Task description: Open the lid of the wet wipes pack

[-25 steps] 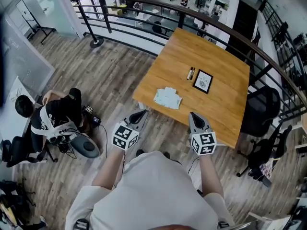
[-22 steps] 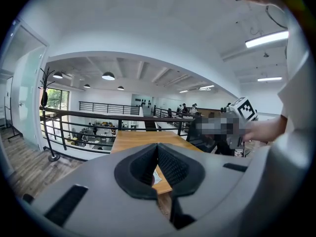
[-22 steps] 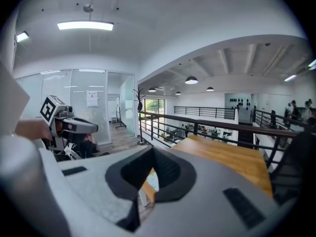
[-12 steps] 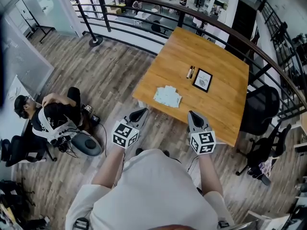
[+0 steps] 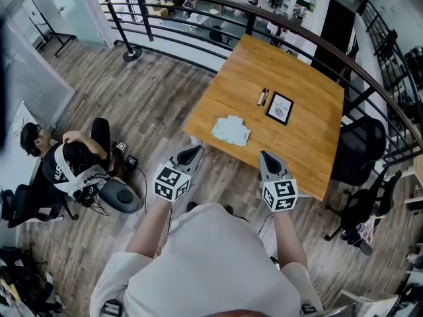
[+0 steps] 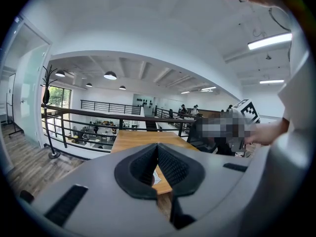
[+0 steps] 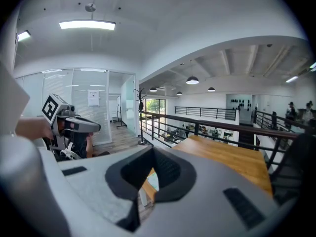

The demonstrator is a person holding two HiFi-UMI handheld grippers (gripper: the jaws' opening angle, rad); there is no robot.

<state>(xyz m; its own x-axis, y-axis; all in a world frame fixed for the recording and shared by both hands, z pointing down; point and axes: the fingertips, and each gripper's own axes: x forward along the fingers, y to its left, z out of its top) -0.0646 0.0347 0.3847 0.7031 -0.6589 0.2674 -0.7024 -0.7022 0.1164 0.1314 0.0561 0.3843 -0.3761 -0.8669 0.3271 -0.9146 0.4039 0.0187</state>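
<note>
The wet wipes pack point(image 5: 231, 131), white and pale green, lies flat near the front left corner of the wooden table point(image 5: 307, 140). Both grippers hang short of the table's near edge, over the floor, and touch nothing. My left gripper point(image 5: 192, 154) points at the pack from the lower left; its jaws meet at the tip with nothing between them point(image 6: 158, 146). My right gripper point(image 5: 266, 157) is to the pack's lower right, jaws likewise closed and empty point(image 7: 152, 149). A sliver of the pack point(image 6: 156, 176) shows through the gap under the left jaws.
Two pens point(image 5: 262, 98) and a black-framed card point(image 5: 280, 108) lie mid-table beyond the pack. A black office chair point(image 5: 360, 154) stands at the table's right. A curved railing point(image 5: 198, 18) runs behind. A person point(image 5: 73, 164) sits on the floor at left beside equipment.
Neither gripper has moved and both stay closed. Only the person seated on the floor at left has shifted slightly.
</note>
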